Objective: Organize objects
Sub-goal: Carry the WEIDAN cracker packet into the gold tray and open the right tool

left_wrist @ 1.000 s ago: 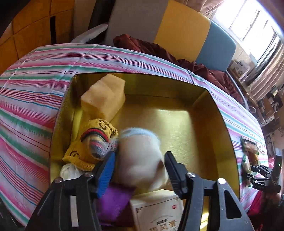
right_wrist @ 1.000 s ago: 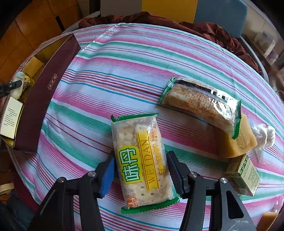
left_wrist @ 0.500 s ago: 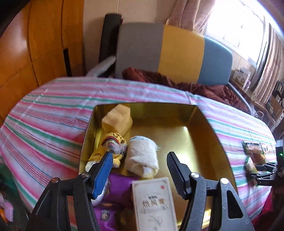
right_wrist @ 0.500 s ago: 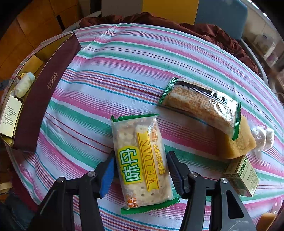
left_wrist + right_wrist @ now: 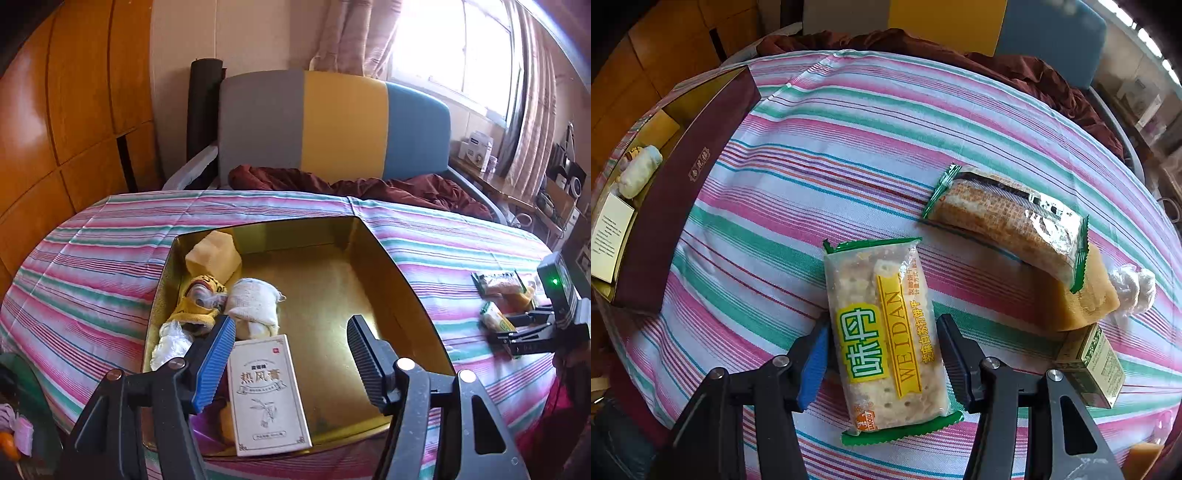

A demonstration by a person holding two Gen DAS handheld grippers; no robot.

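My left gripper [image 5: 291, 325] is open and empty, raised over the near end of the gold-lined box [image 5: 369, 258]. In the box lie a rolled white cloth [image 5: 255, 306], a yellow sponge block [image 5: 212, 254], a yellow knitted piece [image 5: 199, 299] and a white printed carton [image 5: 266, 391]. My right gripper [image 5: 882, 332] straddles a Weidan biscuit packet [image 5: 882, 291] that lies flat on the striped cloth. Its jaws are closing, with the pads right beside the packet's long sides. The box [image 5: 683, 177] shows maroon at the far left of the right wrist view.
A second green-edged biscuit packet [image 5: 1008, 225] rests partly on a tan sponge [image 5: 1086, 299]. Beside them are a white plastic wad [image 5: 1134, 288] and a small green carton [image 5: 1093, 365]. A three-coloured headboard [image 5: 332, 122] and a dark red blanket [image 5: 388, 184] lie behind the table.
The left gripper let go of the rolled white cloth, which now lies in the box, and drew back and up. The right jaws narrowed slightly around the biscuit packet.
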